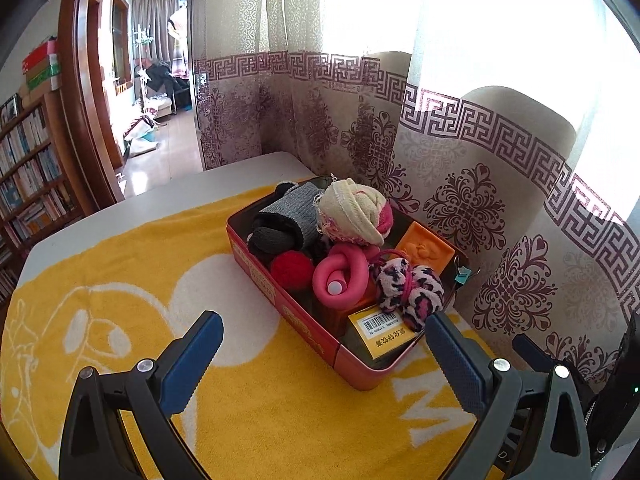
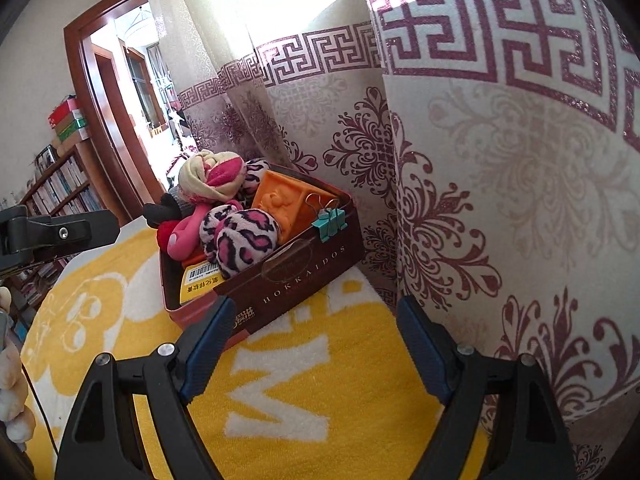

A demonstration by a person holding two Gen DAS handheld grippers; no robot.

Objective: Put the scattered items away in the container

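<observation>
Tin (image 1: 304, 332) on yellow towel (image 1: 120, 280) over worktop (image 1: 168, 192), beside curtain (image 1: 480, 200); filled with socks (image 1: 352, 212), orange block (image 1: 426, 252), pink tube (image 1: 340, 276), leopard scrunchie (image 1: 412, 286), yellow box (image 1: 382, 330). Left hand-held gripper (image 1: 324, 344) and right hand-held gripper (image 2: 316, 320) both spread wide, empty, short of tin.

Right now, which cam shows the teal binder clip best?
Right wrist. The teal binder clip sits large and unobstructed on the tin's rim, wire handles visible. Left wrist shows it only small, at the tin's far edge.
</observation>
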